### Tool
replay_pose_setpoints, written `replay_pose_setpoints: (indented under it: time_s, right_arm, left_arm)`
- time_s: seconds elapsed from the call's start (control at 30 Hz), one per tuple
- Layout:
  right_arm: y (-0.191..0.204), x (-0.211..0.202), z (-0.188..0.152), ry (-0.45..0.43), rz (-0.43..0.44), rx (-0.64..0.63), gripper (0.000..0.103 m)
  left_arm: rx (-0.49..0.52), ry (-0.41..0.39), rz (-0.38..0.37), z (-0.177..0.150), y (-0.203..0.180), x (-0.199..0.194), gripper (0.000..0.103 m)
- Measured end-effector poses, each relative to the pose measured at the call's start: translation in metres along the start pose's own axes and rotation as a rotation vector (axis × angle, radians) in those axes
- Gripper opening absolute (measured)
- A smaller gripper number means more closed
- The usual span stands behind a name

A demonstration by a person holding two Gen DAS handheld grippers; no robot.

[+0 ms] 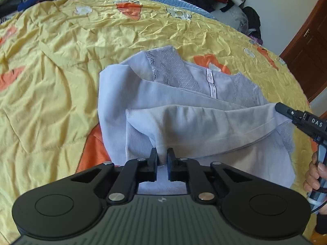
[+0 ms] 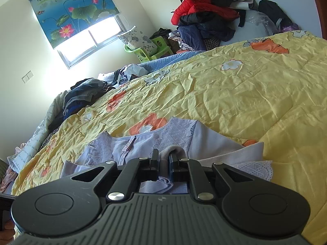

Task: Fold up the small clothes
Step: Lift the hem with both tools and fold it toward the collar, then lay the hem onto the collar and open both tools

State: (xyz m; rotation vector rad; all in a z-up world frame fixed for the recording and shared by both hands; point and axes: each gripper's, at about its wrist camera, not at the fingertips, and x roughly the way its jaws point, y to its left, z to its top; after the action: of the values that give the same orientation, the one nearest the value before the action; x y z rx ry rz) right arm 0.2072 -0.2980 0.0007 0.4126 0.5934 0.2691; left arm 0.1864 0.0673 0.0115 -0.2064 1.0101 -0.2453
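Lilac cotton with lace side panels: a pair of underwear (image 1: 184, 110) lies partly folded on the yellow flowered bedspread (image 1: 61, 71), waistband and white care label (image 1: 211, 83) toward the far side. The left tongs (image 1: 162, 155) are clenched on a raised pinch of the pale fabric at the near edge. The right tongs (image 2: 163, 159) are likewise clamped on a bunched fold of the same garment; in the left wrist view they come in from the right, gripping its right corner, with a hand (image 1: 315, 175) on the handle. Heaped clothes (image 2: 206, 14) sit beyond the bed
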Motion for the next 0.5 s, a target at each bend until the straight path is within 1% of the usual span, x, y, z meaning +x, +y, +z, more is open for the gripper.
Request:
replay_pose_setpoints:
  time_s: [0.07, 0.13, 0.23, 0.4, 0.5]
  right_arm:
    - [-0.001, -0.002, 0.0, -0.004, 0.0, 0.003, 0.015]
    - [-0.002, -0.004, -0.001, -0.013, 0.0, 0.012, 0.014]
    - [-0.004, -0.007, 0.0, -0.029, 0.006, 0.027, 0.014]
    - [-0.003, -0.011, 0.006, -0.053, 0.012, 0.028, 0.014]
    - [-0.003, -0.007, 0.012, -0.064, 0.007, 0.028, 0.014]
  left_arm:
    - [0.028, -0.029, 0.009, -0.002, -0.003, -0.006, 0.006]
    - [0.053, -0.075, 0.019, 0.0, -0.009, -0.015, 0.006]
    - [0.063, -0.131, 0.028, 0.009, -0.012, -0.027, 0.005]
    - [0.093, -0.202, 0.057, 0.037, -0.018, -0.032, 0.005]
    - [0.097, -0.225, 0.065, 0.055, -0.021, -0.027, 0.005]
